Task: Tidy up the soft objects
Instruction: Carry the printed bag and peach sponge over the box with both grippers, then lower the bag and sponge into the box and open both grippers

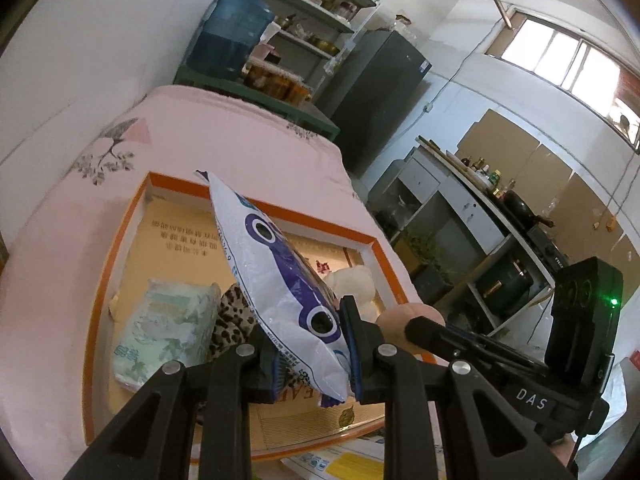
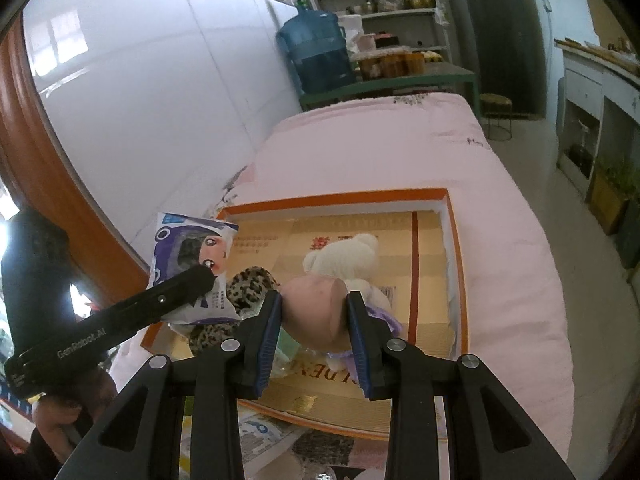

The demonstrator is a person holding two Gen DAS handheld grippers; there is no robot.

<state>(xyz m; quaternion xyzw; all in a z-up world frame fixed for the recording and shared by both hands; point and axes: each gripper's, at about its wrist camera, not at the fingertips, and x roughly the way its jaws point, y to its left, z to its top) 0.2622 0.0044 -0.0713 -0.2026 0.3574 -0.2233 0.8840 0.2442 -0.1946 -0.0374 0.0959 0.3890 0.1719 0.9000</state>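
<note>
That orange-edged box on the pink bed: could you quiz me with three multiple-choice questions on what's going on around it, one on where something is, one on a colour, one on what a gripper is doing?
1. Where is the white teddy bear?
A. On the floor
B. Inside the orange-rimmed box
C. On the shelf

2. What colour are the gripper pads?
A. Blue
B. Red
C. Yellow

3. What is the right gripper doing?
A. Hanging open
B. Gripping the teddy
C. Clamped on a pink soft ball

Answers: 1 B, the bear lies on the box's gold bottom. 2 A, blue strips line the black fingers. 3 C, both pads press the ball's sides, while the left gripper holds a white and purple packet.
</note>
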